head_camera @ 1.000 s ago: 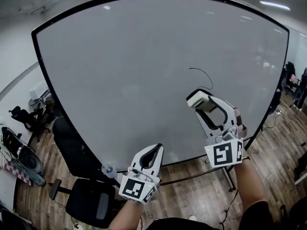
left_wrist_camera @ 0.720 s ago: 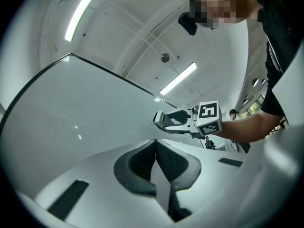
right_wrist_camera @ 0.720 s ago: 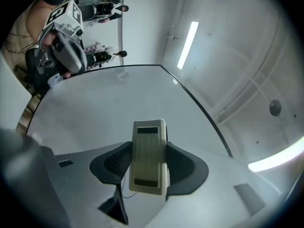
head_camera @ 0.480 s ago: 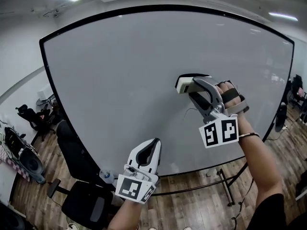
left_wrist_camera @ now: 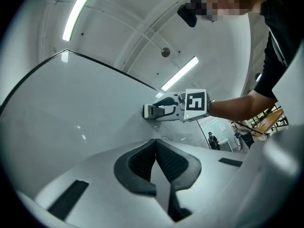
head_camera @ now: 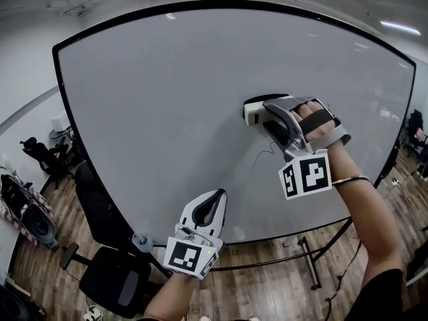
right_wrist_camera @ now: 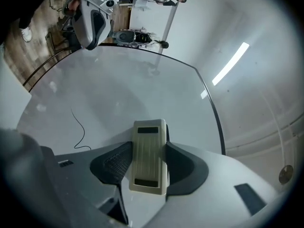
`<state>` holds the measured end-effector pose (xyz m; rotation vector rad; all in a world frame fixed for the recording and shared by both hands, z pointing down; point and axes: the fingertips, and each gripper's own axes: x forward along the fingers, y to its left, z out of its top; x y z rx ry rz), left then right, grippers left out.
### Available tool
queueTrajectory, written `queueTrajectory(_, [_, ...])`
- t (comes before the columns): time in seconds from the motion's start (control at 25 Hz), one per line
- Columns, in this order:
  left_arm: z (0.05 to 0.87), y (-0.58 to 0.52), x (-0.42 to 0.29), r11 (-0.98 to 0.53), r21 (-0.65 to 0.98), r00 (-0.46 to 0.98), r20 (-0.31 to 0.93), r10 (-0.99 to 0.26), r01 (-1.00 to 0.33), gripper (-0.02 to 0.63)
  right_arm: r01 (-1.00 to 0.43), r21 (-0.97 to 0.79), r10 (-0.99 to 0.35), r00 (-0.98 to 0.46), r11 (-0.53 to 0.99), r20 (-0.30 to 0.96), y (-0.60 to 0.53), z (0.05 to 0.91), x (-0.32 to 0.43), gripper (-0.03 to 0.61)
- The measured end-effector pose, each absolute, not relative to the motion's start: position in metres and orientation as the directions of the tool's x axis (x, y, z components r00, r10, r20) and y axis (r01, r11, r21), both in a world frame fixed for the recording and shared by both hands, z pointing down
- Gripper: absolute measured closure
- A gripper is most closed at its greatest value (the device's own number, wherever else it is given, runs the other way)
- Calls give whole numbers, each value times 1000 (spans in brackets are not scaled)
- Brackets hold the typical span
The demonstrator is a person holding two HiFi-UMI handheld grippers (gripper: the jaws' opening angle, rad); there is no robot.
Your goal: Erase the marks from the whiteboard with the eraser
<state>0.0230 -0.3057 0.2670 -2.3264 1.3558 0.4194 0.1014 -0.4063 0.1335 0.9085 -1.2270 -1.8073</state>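
Observation:
A big whiteboard (head_camera: pixel 167 92) fills the head view. My right gripper (head_camera: pixel 257 112) is shut on a beige eraser (head_camera: pixel 255 114), whose black felt side lies against the board right of centre. A thin black pen line (head_camera: pixel 263 155) curls on the board just below the eraser; the line (right_wrist_camera: pixel 78 127) also shows left of the eraser (right_wrist_camera: pixel 149 156) in the right gripper view. My left gripper (head_camera: pixel 212 199) hangs low near the board's bottom edge, shut with nothing between its pads (left_wrist_camera: pixel 142 163).
A black office chair (head_camera: pixel 110 276) and a water bottle (head_camera: pixel 140 241) stand below the board's lower left edge. The board's stand legs (head_camera: pixel 307 263) rest on the wooden floor at the lower right. More chairs (head_camera: pixel 43 162) sit at the far left.
My right gripper rose with the eraser from the lower right to the board's middle, over the spot where the upper black arc was. That arc no longer shows. The left gripper barely moved.

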Motion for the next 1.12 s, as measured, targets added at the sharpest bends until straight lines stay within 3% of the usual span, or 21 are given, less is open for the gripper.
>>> queueTrajectory(0.76, [267, -333, 21, -479, -197, 515, -421, -747, -855, 595, 95, 987, -896, -438, -129, -75, -435, 162, 118, 334])
queueTrajectory(1.12, [279, -335, 28, -489, -186, 520, -400, -754, -852, 595, -92, 994, -891, -445, -56, -92, -436, 184, 141, 334])
